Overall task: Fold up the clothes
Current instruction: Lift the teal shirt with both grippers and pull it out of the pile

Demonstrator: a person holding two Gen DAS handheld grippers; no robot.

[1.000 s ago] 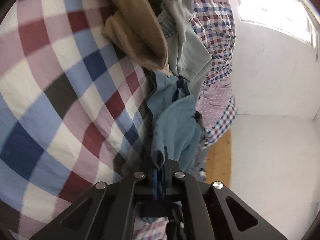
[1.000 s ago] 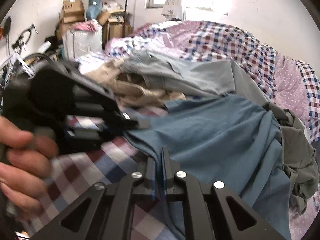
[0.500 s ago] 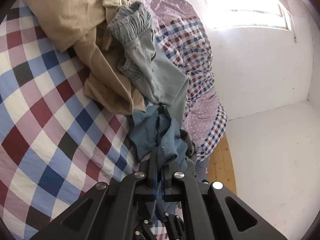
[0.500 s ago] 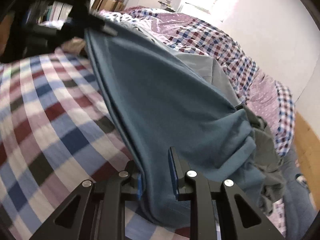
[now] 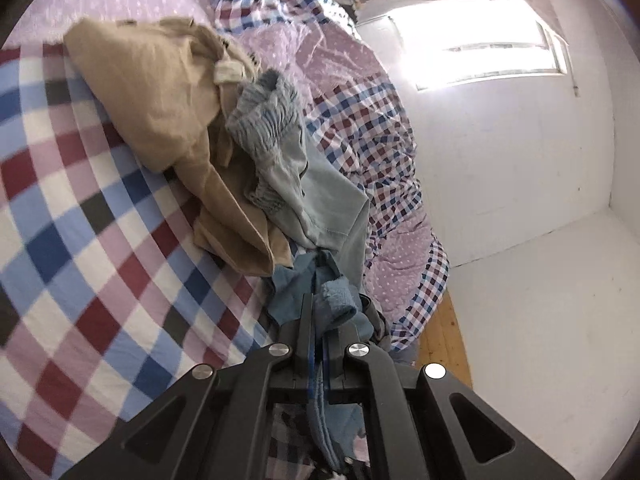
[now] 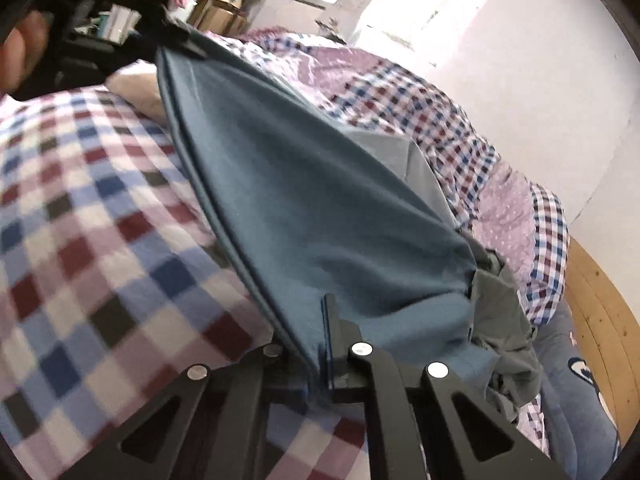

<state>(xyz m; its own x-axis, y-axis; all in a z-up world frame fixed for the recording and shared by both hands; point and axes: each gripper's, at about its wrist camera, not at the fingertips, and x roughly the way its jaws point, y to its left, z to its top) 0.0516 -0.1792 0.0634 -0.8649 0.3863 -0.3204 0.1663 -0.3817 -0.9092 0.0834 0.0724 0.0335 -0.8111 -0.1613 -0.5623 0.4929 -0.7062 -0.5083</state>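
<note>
A blue T-shirt hangs stretched above the checked bed sheet, held at two points. My right gripper is shut on its lower hem edge. My left gripper is shut on a bunched corner of the blue T-shirt; in the right wrist view the left gripper shows at the upper left, pinching the shirt's far corner, with a hand behind it. A dark grey-green garment clings to the shirt's right end.
A tan garment and light grey-blue trousers lie piled on the bed, beside a rumpled checked and dotted duvet. White wall and wooden floor lie to the right. Boxes stand at the room's back.
Both grippers have risen and moved apart, pulling the blue shirt taut off the bed. The left view has swung up toward the clothes pile and window.
</note>
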